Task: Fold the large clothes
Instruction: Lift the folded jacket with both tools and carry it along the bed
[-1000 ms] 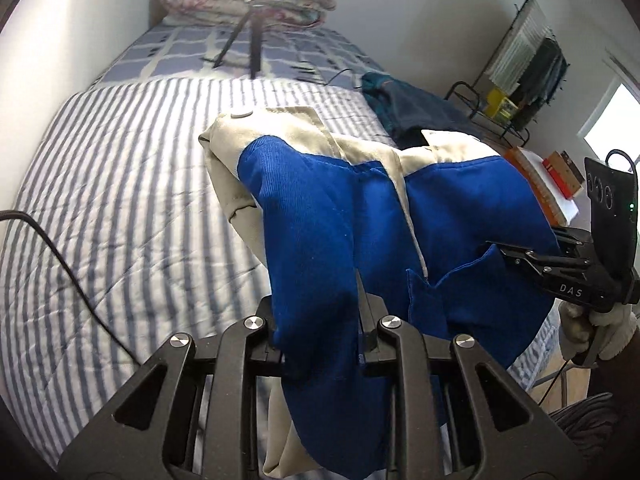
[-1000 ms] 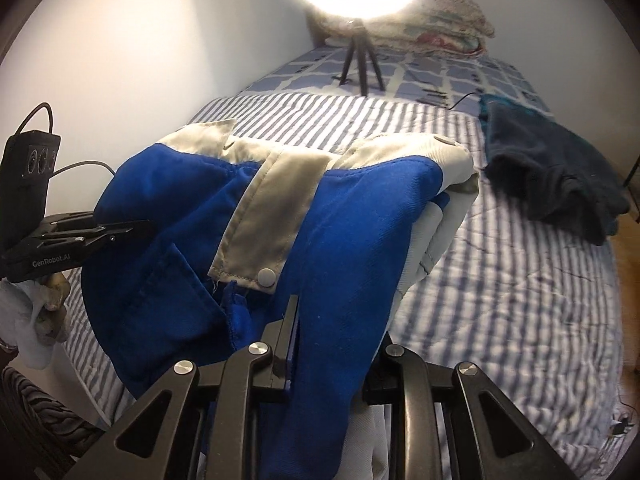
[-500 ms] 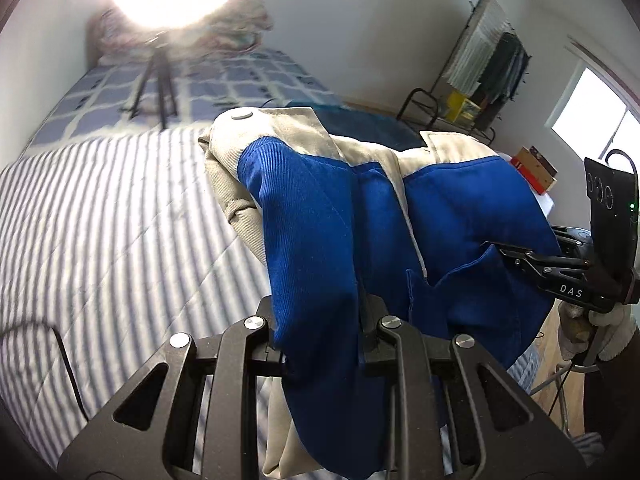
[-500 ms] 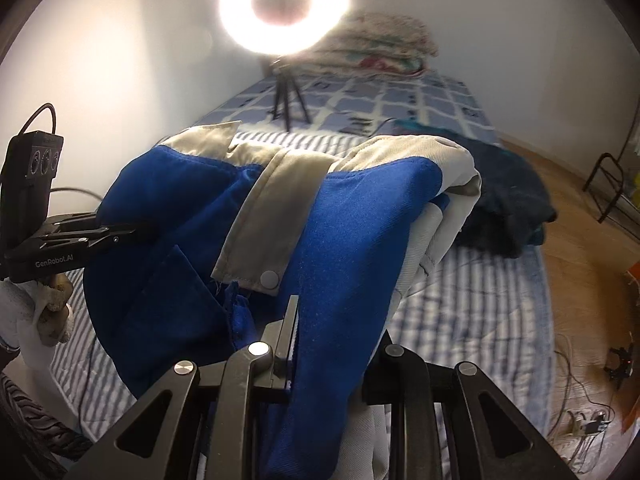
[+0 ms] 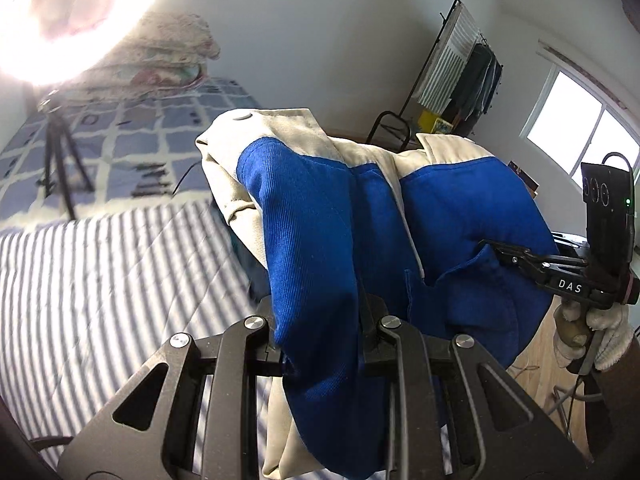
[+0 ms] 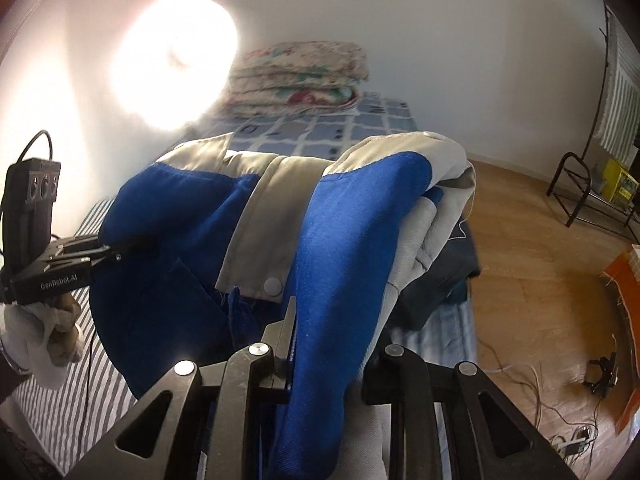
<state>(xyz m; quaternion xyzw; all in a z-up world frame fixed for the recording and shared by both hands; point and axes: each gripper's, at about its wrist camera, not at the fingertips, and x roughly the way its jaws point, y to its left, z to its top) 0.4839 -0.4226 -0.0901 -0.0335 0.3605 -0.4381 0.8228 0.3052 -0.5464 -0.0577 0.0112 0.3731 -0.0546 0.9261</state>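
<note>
1 blue/beige jacket (image 5: 312, 232) held up; L gripper (image 5: 320, 336) + R gripper (image 6: 326, 344) fingers both clamped on it.

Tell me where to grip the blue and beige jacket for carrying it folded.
Hold the jacket as now: each tongs clamps a thick folded blue edge from below on the near side, left and right, set apart, so the bundle between them sags little.

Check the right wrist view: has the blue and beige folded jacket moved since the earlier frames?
Yes. The blue and beige folded jacket swung right, off the striped bed, toward the wooden floor.
</note>
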